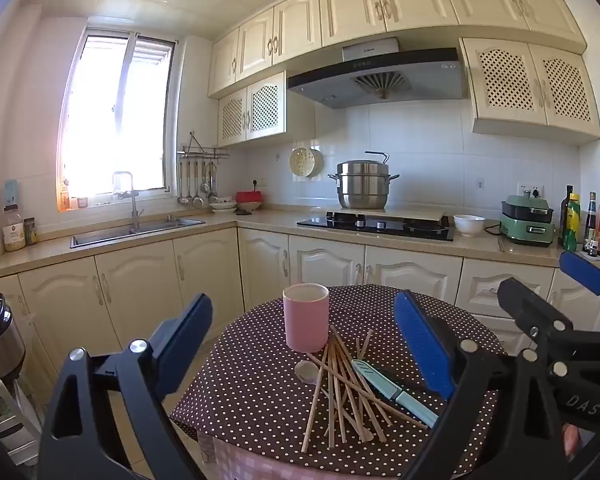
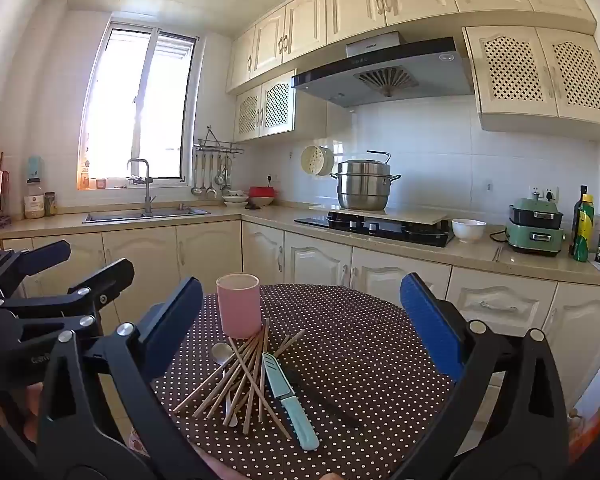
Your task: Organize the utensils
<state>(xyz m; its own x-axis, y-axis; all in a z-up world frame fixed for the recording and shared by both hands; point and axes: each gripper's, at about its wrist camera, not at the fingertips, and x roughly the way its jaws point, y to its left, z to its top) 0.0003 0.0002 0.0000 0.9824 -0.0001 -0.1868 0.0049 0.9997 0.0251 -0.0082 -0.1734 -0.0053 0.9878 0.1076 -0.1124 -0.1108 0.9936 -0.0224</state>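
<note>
Hovering above the near edge of the desk (image 1: 260,392), left tool (image 1: 304,344) and right tool (image 2: 300,320) both have fingers spread wide, holding nothing. Pink cup (image 1: 306,317) stands upright toward the far edge. Chopsticks (image 1: 340,392) lie in a loose heap just in front of it, over a spoon (image 1: 307,371). Knife (image 1: 394,392) lies along the heap's right side.

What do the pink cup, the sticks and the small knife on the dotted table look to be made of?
Pink cup: matte, thick-walled, probably ceramic or plastic; no shine.
Chopsticks: pale tan, dull, likely bamboo or wood.
Knife: teal handle and matching blade cover look like smooth plastic; the blade itself is hidden.
</note>
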